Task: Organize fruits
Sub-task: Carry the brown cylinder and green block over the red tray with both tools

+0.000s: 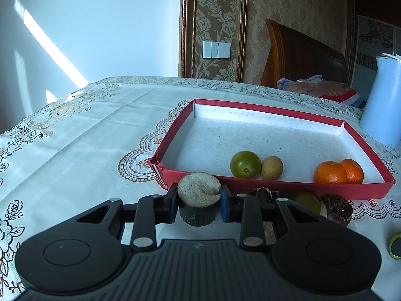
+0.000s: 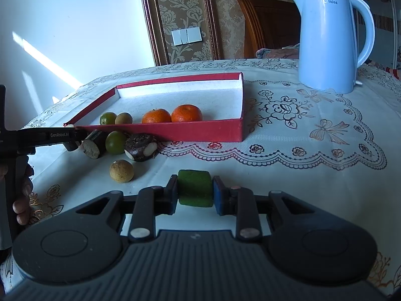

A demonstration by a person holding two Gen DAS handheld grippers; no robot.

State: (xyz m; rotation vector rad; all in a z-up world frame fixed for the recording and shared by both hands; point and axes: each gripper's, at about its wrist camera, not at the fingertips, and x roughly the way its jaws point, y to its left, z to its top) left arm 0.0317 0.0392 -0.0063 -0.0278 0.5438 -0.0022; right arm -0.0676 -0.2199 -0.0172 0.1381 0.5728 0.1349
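Left jaws clamped on dark sugarcane piece [image 1: 199,200] before red tray [image 1: 300,188], right jaws pinching green chunk [image 2: 195,188]

Sunlit white wall [image 1: 87,25], damask wallpaper [image 1: 288,12], wooden headboard [image 1: 300,55]

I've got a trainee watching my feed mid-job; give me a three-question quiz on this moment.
1. True or false: the left gripper is shut on a dark sugarcane piece.
2. How many fruits lie inside the red tray?
3. The right gripper is shut on: A) an orange, B) a green chunk, C) the kettle.

Key: 1 true; 2 four, namely two oranges, a green fruit and a tan fruit; 3 B.
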